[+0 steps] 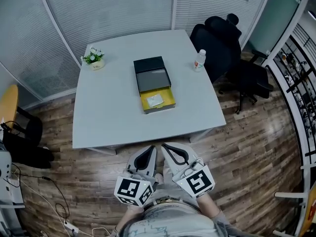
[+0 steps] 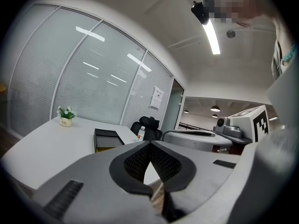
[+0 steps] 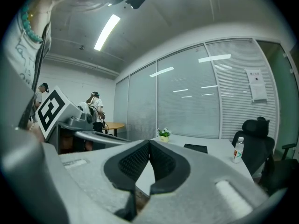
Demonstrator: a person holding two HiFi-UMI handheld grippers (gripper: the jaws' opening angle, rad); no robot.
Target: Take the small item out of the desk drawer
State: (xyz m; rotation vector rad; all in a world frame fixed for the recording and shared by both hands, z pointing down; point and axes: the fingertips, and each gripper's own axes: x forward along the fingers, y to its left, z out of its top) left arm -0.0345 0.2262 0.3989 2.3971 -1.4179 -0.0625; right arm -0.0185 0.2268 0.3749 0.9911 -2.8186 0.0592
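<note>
A: Item one, the table [image 1: 98, 117]. What does it hold?

B: A black box [image 1: 149, 69] at the middle, with its yellow drawer [image 1: 168, 102] pulled out toward the near edge. A potted plant [image 1: 94, 58] stands at the far left corner and a bottle [image 1: 199, 60] near the far right edge. A black office chair [image 1: 222, 38] sits beyond the bottle.

A: And the small item [image 1: 154, 100]?

B: Pale and flat, lying inside the open drawer.

A: Left tool [image 1: 152, 150]?

B: Jaws together at the tips with nothing between them. It hangs over the wood floor [image 1: 247, 147], short of the table's near edge and well apart from the drawer.

A: Right tool [image 1: 166, 147]?

B: Likewise closed and empty, just beside the left tool, pointing toward the table.
</note>
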